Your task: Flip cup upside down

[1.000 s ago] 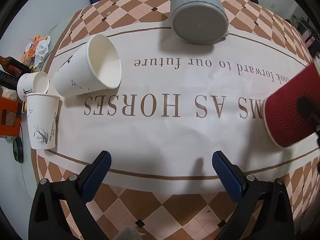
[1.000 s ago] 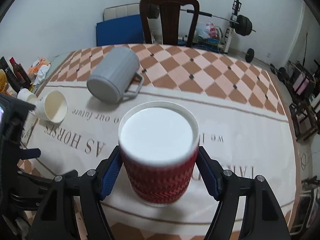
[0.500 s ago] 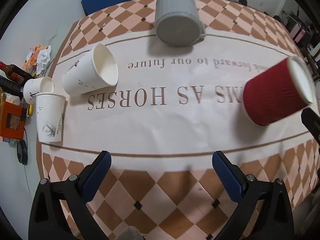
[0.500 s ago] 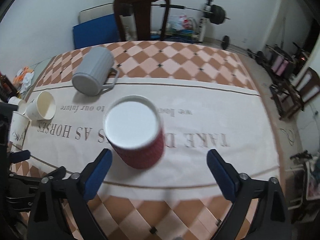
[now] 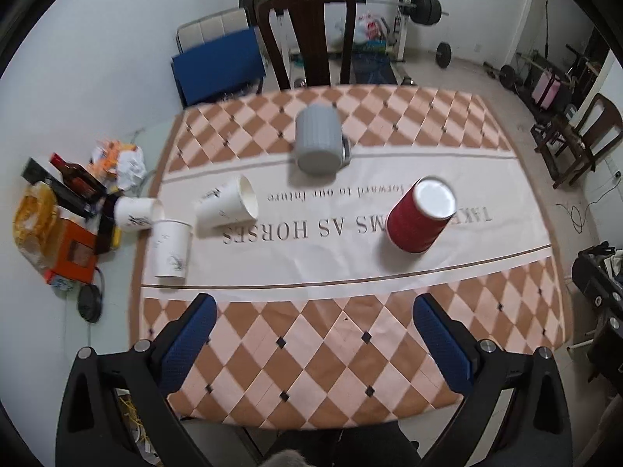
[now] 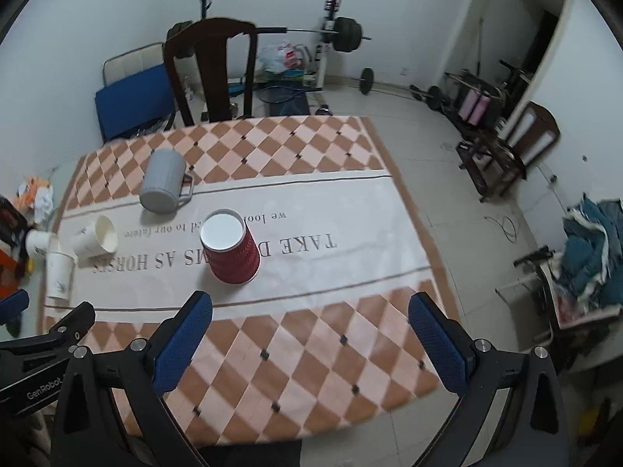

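Both grippers hang back over the near edge of the tablecloth (image 5: 350, 350), fingers spread wide with nothing between them. The red ribbed paper cup (image 6: 231, 248) sits upside down ahead of the right gripper (image 6: 309, 344), nearer its left finger, with bare cloth all around it. Past the left gripper (image 5: 315, 342), a white paper cup (image 5: 227, 208) lies on its side; the grey mug (image 5: 318, 144) too. The printed lettering is partly covered by the red cup.
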`<action>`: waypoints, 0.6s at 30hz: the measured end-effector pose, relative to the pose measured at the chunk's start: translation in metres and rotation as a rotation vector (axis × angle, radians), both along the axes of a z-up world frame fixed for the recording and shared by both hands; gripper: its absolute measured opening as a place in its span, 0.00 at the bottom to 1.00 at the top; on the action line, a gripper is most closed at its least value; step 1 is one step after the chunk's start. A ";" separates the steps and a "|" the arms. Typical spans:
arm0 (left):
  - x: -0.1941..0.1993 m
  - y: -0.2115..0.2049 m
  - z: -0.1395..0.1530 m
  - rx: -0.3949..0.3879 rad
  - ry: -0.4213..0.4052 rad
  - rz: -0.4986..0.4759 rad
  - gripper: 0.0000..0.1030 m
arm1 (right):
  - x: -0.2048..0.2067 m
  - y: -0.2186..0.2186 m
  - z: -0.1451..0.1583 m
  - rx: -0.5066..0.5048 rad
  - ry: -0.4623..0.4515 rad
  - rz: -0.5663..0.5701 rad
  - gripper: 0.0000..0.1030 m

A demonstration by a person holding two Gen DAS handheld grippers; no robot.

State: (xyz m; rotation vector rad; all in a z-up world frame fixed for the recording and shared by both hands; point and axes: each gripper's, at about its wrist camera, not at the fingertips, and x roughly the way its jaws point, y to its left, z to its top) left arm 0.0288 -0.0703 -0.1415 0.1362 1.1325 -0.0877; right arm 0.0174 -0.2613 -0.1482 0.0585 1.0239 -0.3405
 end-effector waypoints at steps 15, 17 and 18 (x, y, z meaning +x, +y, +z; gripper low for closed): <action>-0.045 0.002 0.096 -0.034 -0.114 0.050 1.00 | -0.057 0.008 0.112 -0.038 -0.088 0.049 0.99; -0.046 0.000 0.098 -0.040 -0.114 0.060 1.00 | -0.058 0.006 0.118 -0.048 -0.093 0.055 0.99; -0.046 0.000 0.099 -0.041 -0.114 0.066 1.00 | -0.057 0.005 0.120 -0.051 -0.093 0.058 0.99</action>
